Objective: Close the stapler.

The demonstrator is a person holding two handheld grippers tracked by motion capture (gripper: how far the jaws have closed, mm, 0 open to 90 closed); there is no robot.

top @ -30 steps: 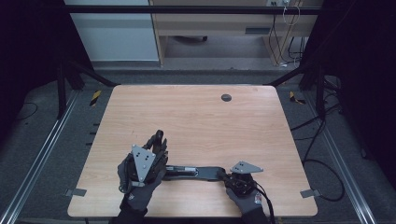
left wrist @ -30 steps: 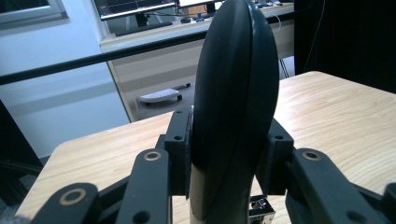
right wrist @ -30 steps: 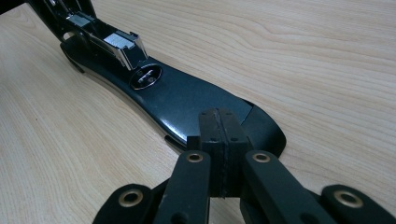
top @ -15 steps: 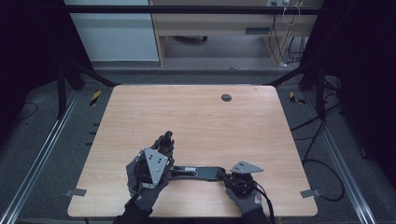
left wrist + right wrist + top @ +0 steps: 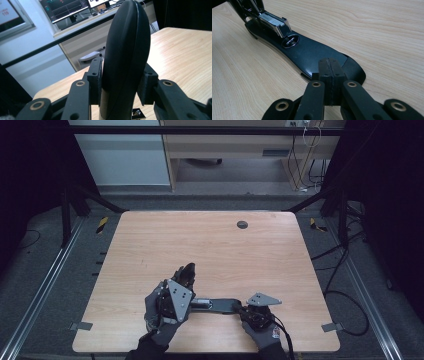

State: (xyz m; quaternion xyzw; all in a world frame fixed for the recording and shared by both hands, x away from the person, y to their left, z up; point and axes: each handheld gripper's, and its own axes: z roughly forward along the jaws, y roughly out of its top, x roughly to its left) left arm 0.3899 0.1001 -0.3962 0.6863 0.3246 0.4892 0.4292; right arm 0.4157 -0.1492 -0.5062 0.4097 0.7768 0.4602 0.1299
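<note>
Black plastic and bright metal make up the stapler (image 5: 215, 305), which lies swung open on the wooden table (image 5: 250, 255), near the edge on the person's side. Its flat base (image 5: 312, 53) stretches between the two grippers.

The right gripper (image 5: 248, 310) rests on the near end of this base. In the right gripper view its two jaws are pressed together with no gap, and their tips sit on top of the base's rounded end; I cannot tell if they pinch any part of it. Further ahead of these jaws, the round metal anvil plate (image 5: 290, 41) is set in the base, and just behind it the shiny staple magazine (image 5: 273, 22) rises up at an angle from the hinge end.

The left gripper (image 5: 186, 276) is at the other end of the stapler. In the left gripper view its jaws stand about half spread and pinch the black top cover (image 5: 126, 55) of the stapler from both sides, with the pads (image 5: 96, 75) pressing on it. The cover stands nearly upright between them, its rounded tip pointing up. A small metal piece (image 5: 138, 113) shows just under the cover, low between the jaws.

No brand or label can be read on the stapler. Behind the left gripper's jaws, past the table's edge, monitors (image 5: 65, 8) show graphs, but their writing is too small to read.
</note>
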